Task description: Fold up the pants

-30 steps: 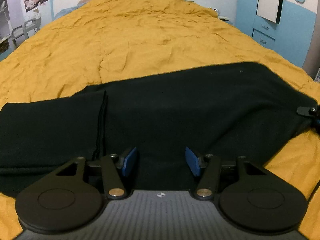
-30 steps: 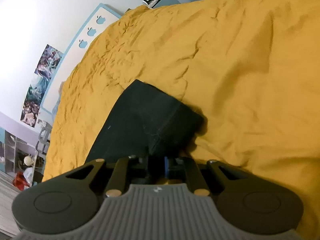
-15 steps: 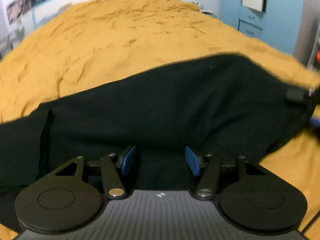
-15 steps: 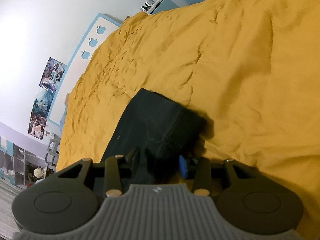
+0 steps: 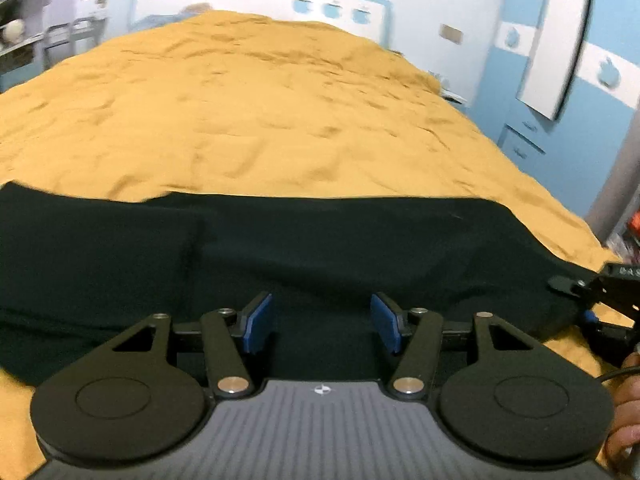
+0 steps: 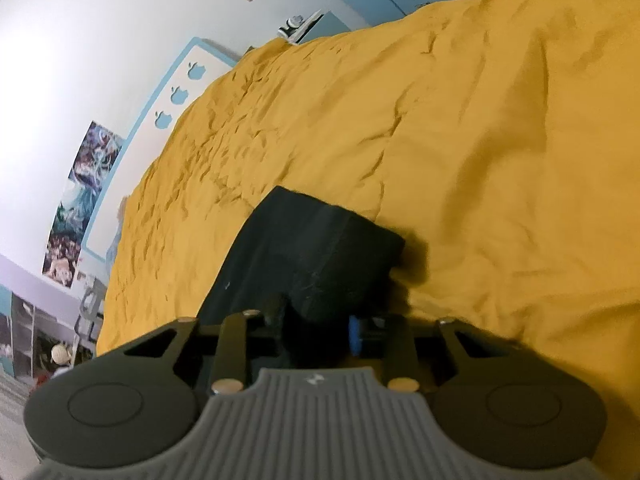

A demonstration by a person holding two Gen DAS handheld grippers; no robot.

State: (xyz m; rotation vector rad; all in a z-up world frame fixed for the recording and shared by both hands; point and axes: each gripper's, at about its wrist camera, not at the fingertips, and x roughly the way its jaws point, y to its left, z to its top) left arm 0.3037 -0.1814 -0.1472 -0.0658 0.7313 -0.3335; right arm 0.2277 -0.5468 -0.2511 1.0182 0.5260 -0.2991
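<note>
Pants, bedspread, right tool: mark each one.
pants [image 5: 320, 248], left wrist view, on the flat middle of the black fabric
bedspread [image 6: 500, 128], right wrist view, on bare yellow cover
right tool [image 6: 316, 330], right wrist view, midway between its fingertips

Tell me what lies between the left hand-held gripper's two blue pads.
In the left wrist view, only the black pants fabric shows between the open left hand-held gripper's pads; nothing else sits in that gap.
</note>
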